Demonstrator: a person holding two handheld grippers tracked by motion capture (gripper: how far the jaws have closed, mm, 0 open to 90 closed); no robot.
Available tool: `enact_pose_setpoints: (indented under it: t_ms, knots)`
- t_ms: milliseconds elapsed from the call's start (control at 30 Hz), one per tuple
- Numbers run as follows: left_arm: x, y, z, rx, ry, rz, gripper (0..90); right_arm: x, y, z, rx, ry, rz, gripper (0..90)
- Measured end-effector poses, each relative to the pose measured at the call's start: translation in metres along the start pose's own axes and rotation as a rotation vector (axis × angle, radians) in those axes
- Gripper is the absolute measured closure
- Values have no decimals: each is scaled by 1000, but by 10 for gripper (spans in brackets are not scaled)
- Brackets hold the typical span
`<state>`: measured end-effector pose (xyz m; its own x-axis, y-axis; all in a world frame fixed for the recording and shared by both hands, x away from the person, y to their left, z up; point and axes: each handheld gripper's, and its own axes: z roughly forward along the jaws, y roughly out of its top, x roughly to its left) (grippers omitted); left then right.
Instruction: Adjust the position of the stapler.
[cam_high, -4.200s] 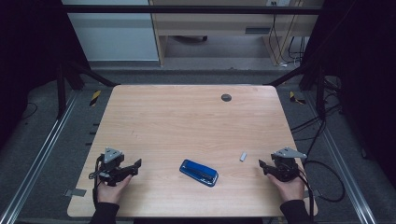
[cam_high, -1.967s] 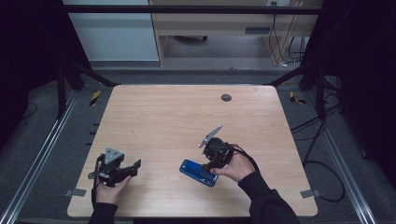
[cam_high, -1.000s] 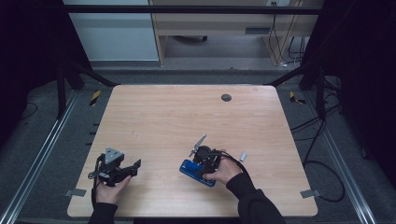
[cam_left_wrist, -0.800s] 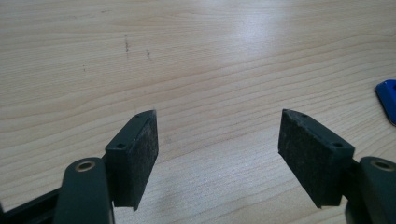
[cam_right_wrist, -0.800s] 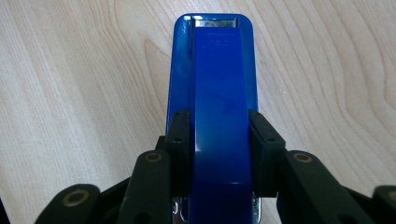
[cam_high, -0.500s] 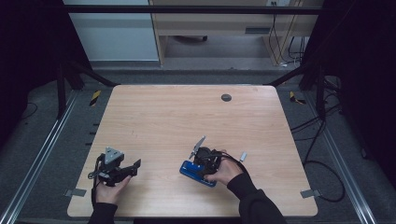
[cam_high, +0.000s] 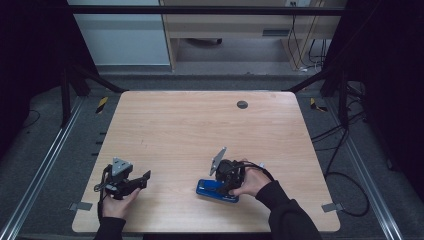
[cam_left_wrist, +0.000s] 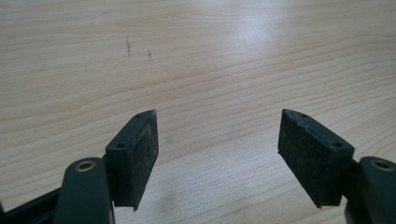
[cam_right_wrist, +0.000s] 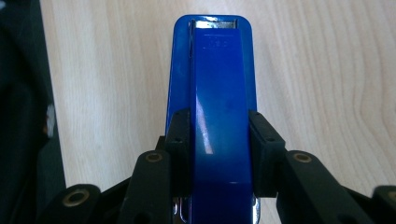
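Since the earliest high view, the right gripper has travelled from the table's right edge to the blue stapler and come down over it; the left gripper has kept its station near the table's front left corner. Across the last second the right hand barely shifts, and its jaws have just been closing, with the stapler body between them. Judged from this, the approach phase is complete and the grasp is established; a lift is the probable next step.

Left side: the left gripper rests low over the wooden table, held level and pointing toward the table's centre. Its jaws stand well apart, with bare wood between and ahead of the pads.

Right side: in the right gripper view, the stapler runs straight out from between the jaws, its metal nose at the far end, lying flat on the table. Both pads press against the stapler's long sides near its rear half, so the right gripper is clamped on it. The right hand holds the gripper tilted downward, jaws pointing toward the left gripper, forearm entering from the lower right.
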<state>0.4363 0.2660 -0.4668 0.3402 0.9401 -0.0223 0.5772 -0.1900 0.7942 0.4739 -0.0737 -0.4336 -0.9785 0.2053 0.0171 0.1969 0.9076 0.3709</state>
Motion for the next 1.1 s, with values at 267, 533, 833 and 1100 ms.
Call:
enact_pose_setpoints:
  t_ms: [267,533,833,1100]
  knots:
    - [0,0,0,0,0,-3,289,3,-9,7,9,30,-60,659]
    - [0,0,0,0,0,-2,290,9,-10,13,-9,47,-138,659]
    - [0,0,1,1,-1,-3,291,5,-13,16,-7,47,-168,658]
    - [-1,0,0,8,-4,7,291,7,-15,17,-12,40,-155,650]
